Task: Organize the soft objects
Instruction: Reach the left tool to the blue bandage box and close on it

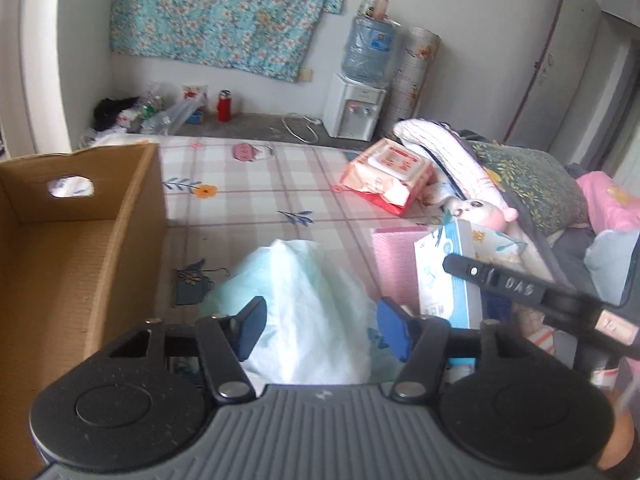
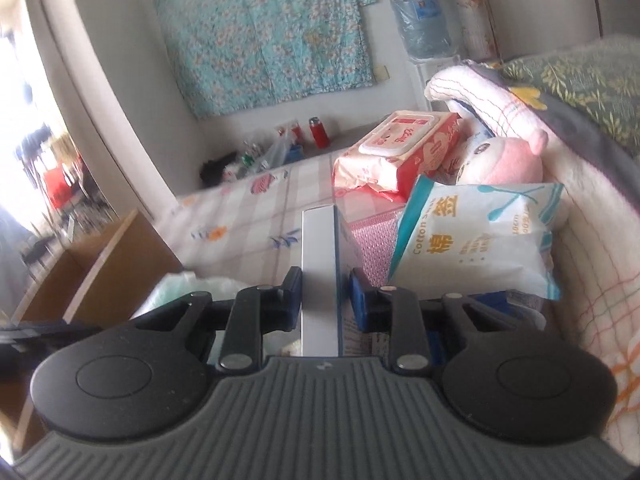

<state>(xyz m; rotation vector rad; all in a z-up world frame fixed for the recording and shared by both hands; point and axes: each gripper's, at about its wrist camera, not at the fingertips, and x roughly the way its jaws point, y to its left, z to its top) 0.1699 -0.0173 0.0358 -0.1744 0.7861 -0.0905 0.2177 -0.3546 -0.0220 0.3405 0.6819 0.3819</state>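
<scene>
Left gripper straddles diaper; right gripper clamps box.

On my left-wrist view a cardboard box stands at the left on the bed sheet; a crumpled plastic bag lies right of it, between my left gripper's fingers; right of the bag a tissue box stands against a foam sheet; behind these lies a wet-wipes pack, a plush toy to its right; on the floor beyond stands a water dispenser.
</scene>
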